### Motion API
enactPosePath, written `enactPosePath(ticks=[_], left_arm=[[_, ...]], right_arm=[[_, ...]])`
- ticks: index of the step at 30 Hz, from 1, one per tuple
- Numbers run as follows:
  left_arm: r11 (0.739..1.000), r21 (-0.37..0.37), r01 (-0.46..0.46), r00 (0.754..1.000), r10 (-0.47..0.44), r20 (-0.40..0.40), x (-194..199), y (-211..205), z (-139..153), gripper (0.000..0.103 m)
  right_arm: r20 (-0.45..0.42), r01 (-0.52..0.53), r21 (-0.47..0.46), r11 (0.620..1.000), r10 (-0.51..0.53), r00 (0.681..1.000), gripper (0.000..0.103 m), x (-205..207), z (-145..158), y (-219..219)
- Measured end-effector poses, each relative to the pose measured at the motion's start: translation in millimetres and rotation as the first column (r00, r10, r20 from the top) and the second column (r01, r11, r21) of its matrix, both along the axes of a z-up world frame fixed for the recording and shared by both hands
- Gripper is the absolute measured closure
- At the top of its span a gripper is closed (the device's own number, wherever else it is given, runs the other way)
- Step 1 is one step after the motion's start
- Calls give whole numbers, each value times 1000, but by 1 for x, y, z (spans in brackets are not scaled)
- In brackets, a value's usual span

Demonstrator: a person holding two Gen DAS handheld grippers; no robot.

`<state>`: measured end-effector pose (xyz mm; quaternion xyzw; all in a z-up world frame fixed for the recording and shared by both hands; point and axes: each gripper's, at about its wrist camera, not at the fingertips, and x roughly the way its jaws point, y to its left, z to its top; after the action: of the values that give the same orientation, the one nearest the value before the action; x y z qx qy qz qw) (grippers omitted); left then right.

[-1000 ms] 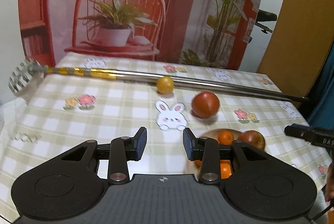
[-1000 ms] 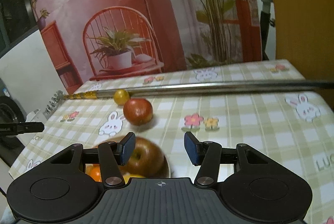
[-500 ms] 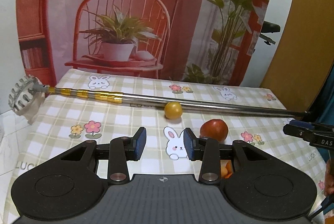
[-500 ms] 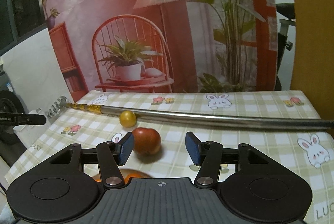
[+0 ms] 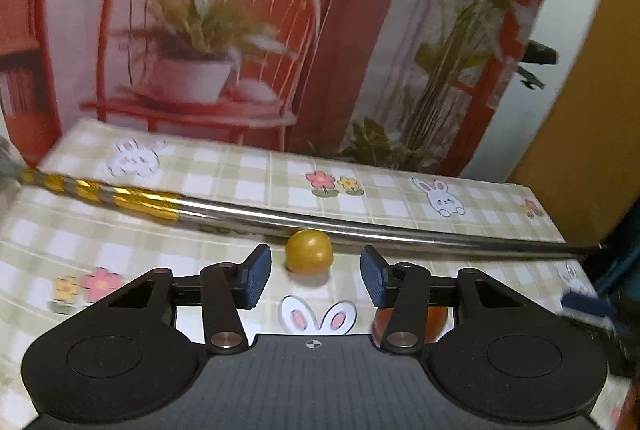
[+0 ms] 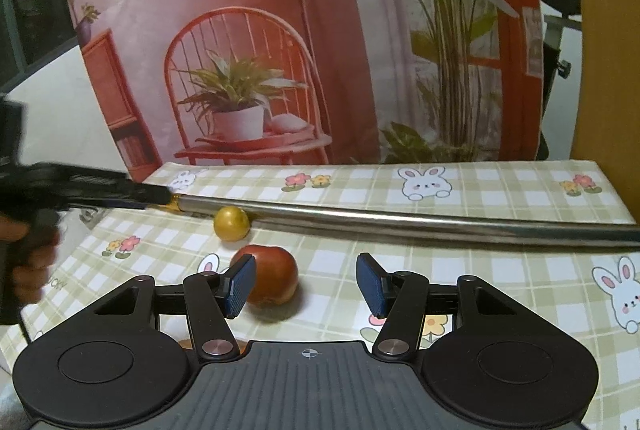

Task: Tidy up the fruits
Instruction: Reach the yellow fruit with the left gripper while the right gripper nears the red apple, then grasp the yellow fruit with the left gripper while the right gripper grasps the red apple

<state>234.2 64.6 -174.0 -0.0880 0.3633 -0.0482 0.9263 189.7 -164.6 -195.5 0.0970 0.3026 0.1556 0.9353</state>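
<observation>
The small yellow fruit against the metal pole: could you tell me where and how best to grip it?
Grip the small yellow fruit across its widest middle, left and right sides, coming in from the near side. The metal pole touches its far side, so that side is blocked. The left gripper, open, already lines up with it.

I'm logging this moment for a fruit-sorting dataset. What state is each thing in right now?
Left claw: open, empty.
Right claw: open, empty.
Small round yellow fruit: loose on the tablecloth, against the pole, ahead of the left claw's gap.
Round red fruit: loose on the tablecloth, unheld, partly behind the right claw's left finger.
Long silver metal pole: lying across the checked tablecloth.
</observation>
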Motion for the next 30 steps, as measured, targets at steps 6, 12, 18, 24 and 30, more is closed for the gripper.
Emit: enactPosePath(ticks=[6,12,18,24,30], left_arm=[[993,-88,-78,989,67,-129,55,-6,-37,51],[981,-112,-161,968,135,-212,82,-3,-63,51],[975,-125,-181,960,148,-238,94,-3,-73,51],[972,-133,-196,953,157,-257,97,-1,-80,56],[983,-95,-159,965,134,-224,82,1,-74,56]], right_arm=[[-18,15,14,1000,-14,1000,51,7,-9,-7],[-29,18,14,1000,-18,999,51,9,-16,-13],[-50,32,30,999,-30,998,51,12,-23,-19],[-57,33,34,999,-31,998,51,12,-24,-19],[-68,14,19,1000,-13,998,51,16,-24,-17]])
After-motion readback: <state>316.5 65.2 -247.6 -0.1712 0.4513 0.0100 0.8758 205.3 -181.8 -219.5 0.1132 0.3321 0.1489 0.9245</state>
